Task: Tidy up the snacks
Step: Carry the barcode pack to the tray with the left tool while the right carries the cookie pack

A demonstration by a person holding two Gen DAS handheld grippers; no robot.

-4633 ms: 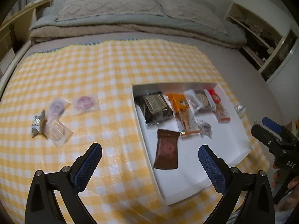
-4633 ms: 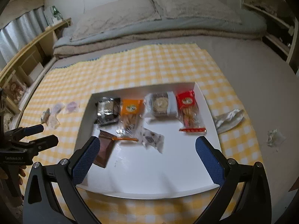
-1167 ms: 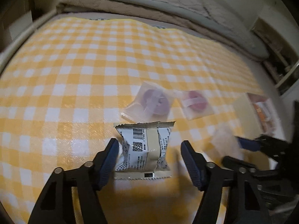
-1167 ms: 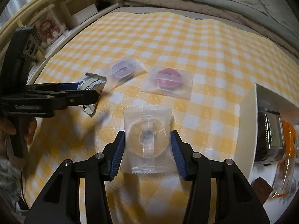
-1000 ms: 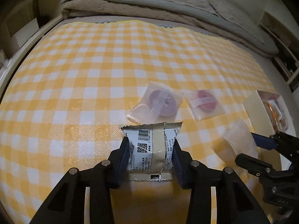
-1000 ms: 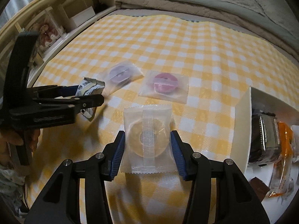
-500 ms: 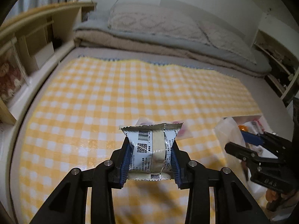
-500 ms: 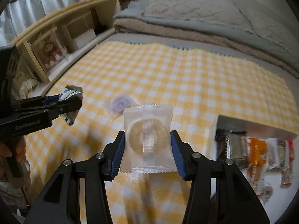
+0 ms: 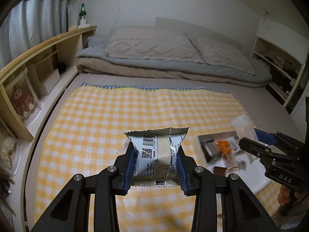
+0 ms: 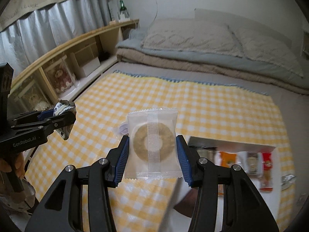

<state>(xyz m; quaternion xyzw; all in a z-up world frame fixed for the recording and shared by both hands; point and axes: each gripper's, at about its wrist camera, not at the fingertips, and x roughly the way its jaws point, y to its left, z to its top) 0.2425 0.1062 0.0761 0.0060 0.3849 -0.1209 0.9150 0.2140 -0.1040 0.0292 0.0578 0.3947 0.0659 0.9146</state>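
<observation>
My left gripper (image 9: 155, 166) is shut on a silver snack packet (image 9: 156, 154) with a barcode, held high above the yellow checked cloth (image 9: 115, 116). My right gripper (image 10: 152, 161) is shut on a clear packet with a ring-shaped biscuit (image 10: 152, 141), also lifted off the cloth. The white tray (image 10: 276, 148) with several wrapped snacks lies at the right of the cloth; it shows in the left wrist view as a blurred tray (image 9: 200, 141). The right gripper with its clear packet (image 9: 243, 125) is in the left wrist view; the left gripper with the silver packet (image 10: 64, 108) shows in the right wrist view.
A purple-centred clear packet (image 10: 123, 129) peeks out on the cloth behind the ring biscuit. Folded blankets and pillows (image 9: 164, 58) lie beyond the cloth. A wooden shelf unit (image 9: 29, 73) runs along the left edge, and a hand (image 10: 11, 166) holds the left tool.
Both grippers have risen well above the cloth with their packets and swung toward the tray. The left jaws closed onto the silver packet about a second ago.
</observation>
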